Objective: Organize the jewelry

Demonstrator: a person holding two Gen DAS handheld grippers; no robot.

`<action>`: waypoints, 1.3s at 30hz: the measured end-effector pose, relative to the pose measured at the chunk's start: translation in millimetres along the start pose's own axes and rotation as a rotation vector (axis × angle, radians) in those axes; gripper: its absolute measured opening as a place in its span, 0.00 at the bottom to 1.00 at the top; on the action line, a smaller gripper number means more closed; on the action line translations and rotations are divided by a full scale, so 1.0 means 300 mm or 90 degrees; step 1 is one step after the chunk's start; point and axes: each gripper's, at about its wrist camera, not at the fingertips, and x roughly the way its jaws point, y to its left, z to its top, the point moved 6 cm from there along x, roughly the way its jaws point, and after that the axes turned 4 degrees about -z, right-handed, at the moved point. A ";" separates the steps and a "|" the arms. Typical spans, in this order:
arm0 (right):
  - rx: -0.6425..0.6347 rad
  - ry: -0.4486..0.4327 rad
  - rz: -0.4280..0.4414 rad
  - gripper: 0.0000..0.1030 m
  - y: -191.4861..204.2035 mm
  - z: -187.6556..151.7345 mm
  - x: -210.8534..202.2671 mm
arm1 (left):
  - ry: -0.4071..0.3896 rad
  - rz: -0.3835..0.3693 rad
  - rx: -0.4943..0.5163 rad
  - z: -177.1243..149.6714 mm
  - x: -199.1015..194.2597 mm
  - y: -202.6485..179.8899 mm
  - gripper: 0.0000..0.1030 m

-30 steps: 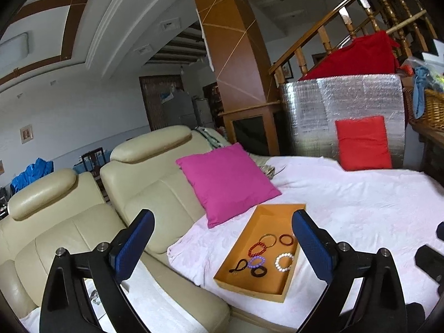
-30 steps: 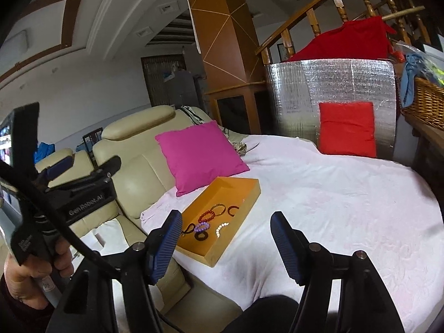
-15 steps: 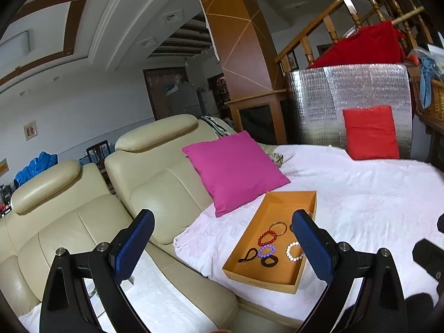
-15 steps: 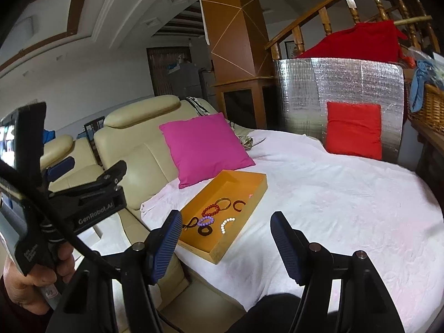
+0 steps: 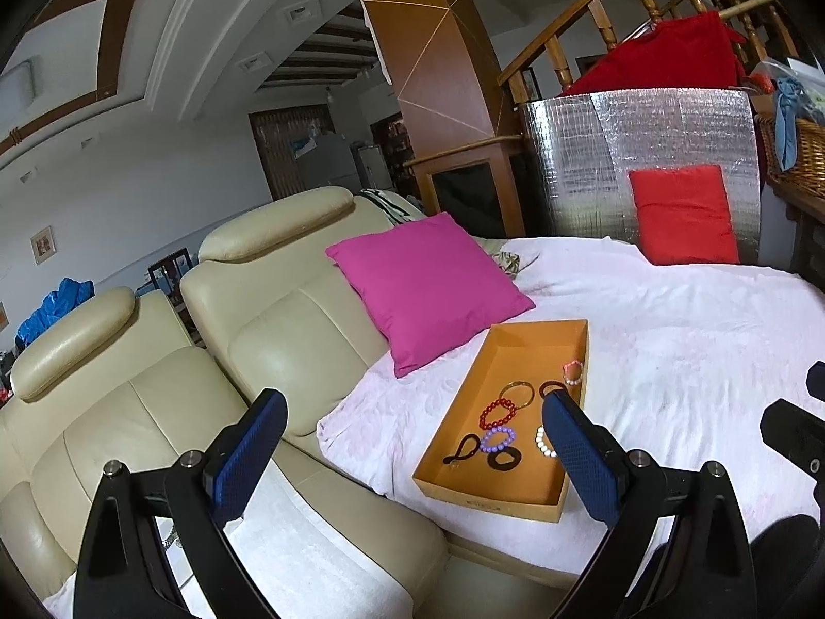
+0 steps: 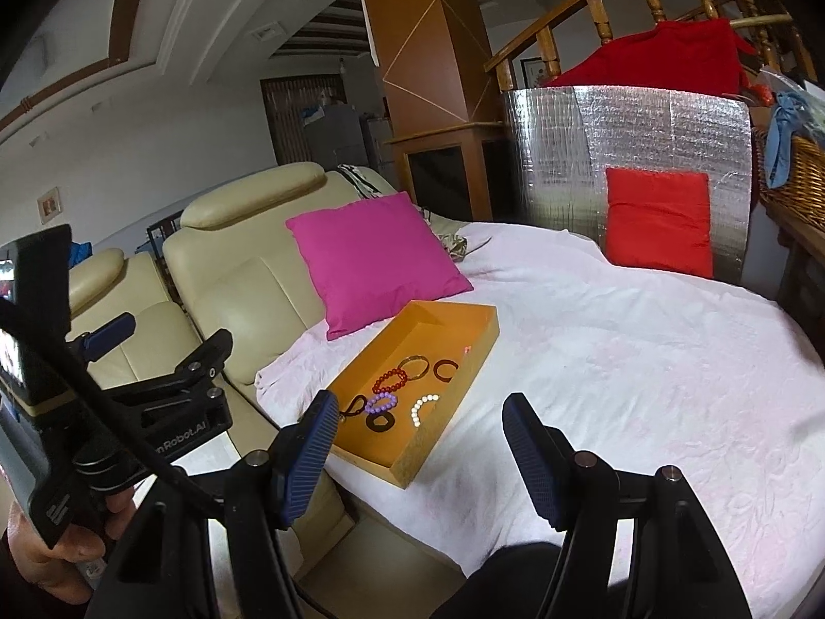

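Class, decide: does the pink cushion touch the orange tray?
Apart. The right wrist view shows white sheet between the pink cushion and the orange tray.

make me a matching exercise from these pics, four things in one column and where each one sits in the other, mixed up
Things:
1. purple bead bracelet
2. pink cushion
3. red cushion
4. orange tray

Places:
A. propped against the silver foil panel
B. leaning on the cream sofa back, one corner near the tray
C. inside the tray, between the red bead bracelet and the black hair tie
D. flat on the white sheet, near its edge by the sofa

Pairs: 1-C, 2-B, 3-A, 4-D
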 end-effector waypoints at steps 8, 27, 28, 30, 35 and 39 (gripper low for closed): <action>0.000 0.008 -0.004 0.68 0.012 -0.001 0.021 | 0.003 -0.008 0.000 -0.010 0.005 0.012 0.96; -0.031 0.001 -0.007 0.68 0.051 0.036 0.061 | 0.018 0.000 -0.013 -0.015 0.071 0.047 0.96; -0.034 0.002 -0.006 0.68 0.051 0.042 0.070 | 0.019 0.001 -0.012 -0.017 0.073 0.044 0.96; -0.039 0.003 -0.003 0.68 0.051 0.053 0.087 | 0.023 0.008 -0.011 -0.014 0.090 0.044 0.96; -0.052 0.016 0.012 0.68 0.057 0.074 0.151 | 0.037 0.021 -0.027 -0.001 0.150 0.060 0.96; -0.070 0.029 0.016 0.68 0.055 0.087 0.231 | 0.054 0.034 -0.029 0.005 0.220 0.071 0.96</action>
